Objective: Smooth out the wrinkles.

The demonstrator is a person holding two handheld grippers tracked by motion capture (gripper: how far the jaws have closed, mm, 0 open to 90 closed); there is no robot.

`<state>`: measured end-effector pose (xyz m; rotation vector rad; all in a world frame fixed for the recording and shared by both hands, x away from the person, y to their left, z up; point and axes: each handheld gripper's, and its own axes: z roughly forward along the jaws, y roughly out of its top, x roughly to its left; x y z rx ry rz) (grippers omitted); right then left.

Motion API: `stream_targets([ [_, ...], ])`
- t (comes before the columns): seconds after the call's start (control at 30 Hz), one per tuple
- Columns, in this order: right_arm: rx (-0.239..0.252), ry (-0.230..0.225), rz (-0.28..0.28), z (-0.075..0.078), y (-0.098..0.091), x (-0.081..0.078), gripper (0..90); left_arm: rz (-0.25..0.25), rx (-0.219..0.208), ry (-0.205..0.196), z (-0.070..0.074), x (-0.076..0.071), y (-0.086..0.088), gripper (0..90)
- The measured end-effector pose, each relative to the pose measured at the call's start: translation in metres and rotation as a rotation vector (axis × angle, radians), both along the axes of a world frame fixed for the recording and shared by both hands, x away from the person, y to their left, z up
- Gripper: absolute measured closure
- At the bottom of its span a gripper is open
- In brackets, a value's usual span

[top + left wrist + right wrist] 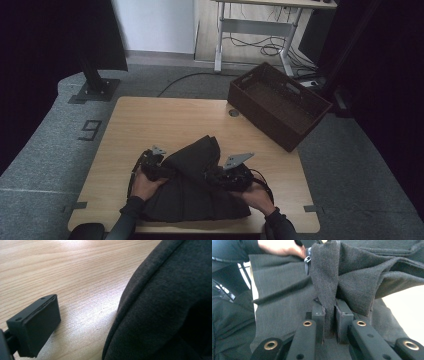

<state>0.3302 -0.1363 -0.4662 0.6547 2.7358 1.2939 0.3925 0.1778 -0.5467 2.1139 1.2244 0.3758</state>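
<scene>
Dark garment (195, 185), wicker basket (277, 102) well apart

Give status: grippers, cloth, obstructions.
Right gripper shut on dark cloth fold. Left gripper at cloth's left edge, grip unclear. Basket apart, far right; nothing in the way.

**Around the work area**

A light wooden table (150, 125) stands on grey carpet (45, 150). A dark brown woven basket (278, 104) sits at its far right corner, overhanging the edge. Beyond it, cables (265, 48) lie on the floor beneath a white-legged desk (260, 22).
</scene>
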Motion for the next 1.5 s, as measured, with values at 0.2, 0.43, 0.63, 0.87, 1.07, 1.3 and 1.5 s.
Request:
stream_targets([
  [0.2, -0.011, 0.021, -0.001, -0.011, 0.004, 0.0, 79.9, -0.062, 0.041, -0.017, 0.025, -0.015, 0.004, 8.3],
  [0.43, -0.013, 0.034, 0.001, -0.018, 0.008, -0.001, 79.7, -0.078, 0.056, 0.018, 0.029, -0.034, 0.016, 9.6],
  [0.63, -0.02, 0.062, 0.031, -0.028, 0.016, -0.006, 79.5, -0.009, 0.059, 0.025, 0.006, -0.03, 0.024, 9.1],
  [0.87, -0.046, 0.079, 0.055, -0.037, 0.02, -0.011, 79.5, 0.042, 0.058, 0.021, 0.004, -0.015, 0.026, 5.7],
  [1.07, -0.062, 0.077, 0.057, -0.039, 0.018, -0.012, 79.3, -0.026, 0.067, 0.055, 0.02, -0.018, 0.033, 12.1],
  [1.3, -0.043, 0.084, 0.059, -0.043, 0.019, -0.011, 78.9, -0.037, -0.011, -0.02, 0.077, -0.023, 0.048, 14.0],
  [1.5, -0.027, 0.083, 0.053, -0.045, 0.018, -0.013, 78.4, -0.098, 0.04, -0.042, 0.095, 0.015, 0.004, 13.7],
])
